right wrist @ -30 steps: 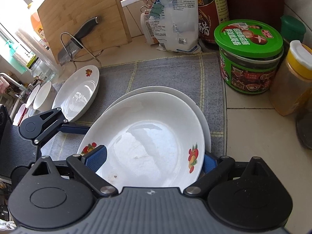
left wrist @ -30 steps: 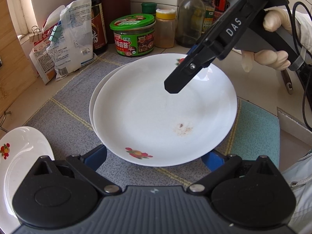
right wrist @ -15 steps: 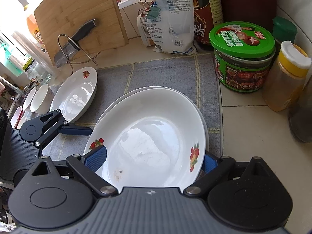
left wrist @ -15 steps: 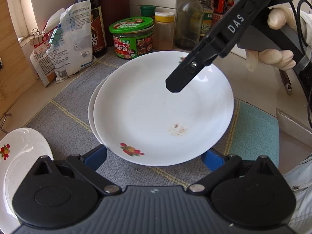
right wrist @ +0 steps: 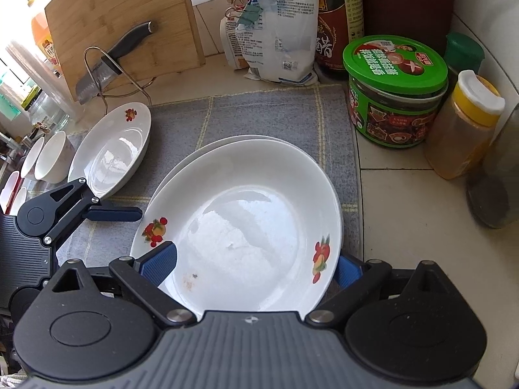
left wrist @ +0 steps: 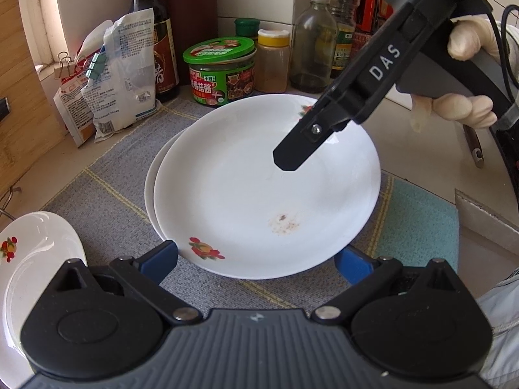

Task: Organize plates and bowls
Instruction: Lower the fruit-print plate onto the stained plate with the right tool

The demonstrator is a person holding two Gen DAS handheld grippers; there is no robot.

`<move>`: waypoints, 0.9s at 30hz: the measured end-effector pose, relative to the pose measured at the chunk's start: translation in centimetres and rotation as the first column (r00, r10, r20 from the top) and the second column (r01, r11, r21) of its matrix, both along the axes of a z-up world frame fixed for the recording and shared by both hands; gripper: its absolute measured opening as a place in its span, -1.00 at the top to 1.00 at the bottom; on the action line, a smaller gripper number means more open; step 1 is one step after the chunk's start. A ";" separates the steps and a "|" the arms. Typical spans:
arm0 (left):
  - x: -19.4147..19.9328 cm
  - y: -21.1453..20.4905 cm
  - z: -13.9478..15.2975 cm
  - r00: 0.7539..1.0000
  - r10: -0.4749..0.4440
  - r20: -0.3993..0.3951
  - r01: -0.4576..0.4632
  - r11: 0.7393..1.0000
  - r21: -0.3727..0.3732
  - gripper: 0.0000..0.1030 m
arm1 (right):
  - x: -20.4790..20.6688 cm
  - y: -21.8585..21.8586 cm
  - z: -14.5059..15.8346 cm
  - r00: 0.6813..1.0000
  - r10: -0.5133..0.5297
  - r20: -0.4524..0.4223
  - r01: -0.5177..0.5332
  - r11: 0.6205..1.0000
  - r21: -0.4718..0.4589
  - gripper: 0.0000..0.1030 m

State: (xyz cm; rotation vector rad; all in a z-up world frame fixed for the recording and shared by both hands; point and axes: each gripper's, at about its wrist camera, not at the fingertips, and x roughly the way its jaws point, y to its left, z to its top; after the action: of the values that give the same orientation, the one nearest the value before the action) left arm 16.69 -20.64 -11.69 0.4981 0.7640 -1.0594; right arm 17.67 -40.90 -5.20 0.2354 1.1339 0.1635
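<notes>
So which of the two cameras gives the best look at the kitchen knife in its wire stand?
The right wrist view. There the black-handled kitchen knife sits tilted in a wire stand in front of the wooden cutting board, handle and blade both visible. In the left wrist view the knife is not visible; only the board's edge shows.

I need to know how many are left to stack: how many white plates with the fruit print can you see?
3. Two are stacked mid-mat: the top plate and the plate beneath, only its rim showing. A third plate lies apart by the knife rack. More could hide underneath.
</notes>
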 end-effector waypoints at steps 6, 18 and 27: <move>-0.2 -0.1 0.1 1.000 -0.003 0.012 0.004 1.000 -0.012 -0.98 | -0.3 0.1 0.2 1.000 -0.010 0.004 0.010 1.000 -0.007 -0.95; -0.5 -0.1 0.1 1.000 0.007 0.016 -0.006 1.000 -0.024 -0.98 | -0.7 0.4 0.5 1.000 -0.006 0.014 0.006 0.999 -0.041 -0.95; -0.7 -0.2 0.1 1.000 0.017 0.017 -0.016 0.999 -0.029 -0.98 | -1.0 0.6 0.7 1.000 0.006 0.010 -0.005 0.998 -0.056 -0.95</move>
State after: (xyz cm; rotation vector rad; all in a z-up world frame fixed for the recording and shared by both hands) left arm 15.96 -20.82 -11.55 0.4752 0.7357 -1.0481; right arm 16.65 -40.32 -4.45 0.1814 1.1271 0.1371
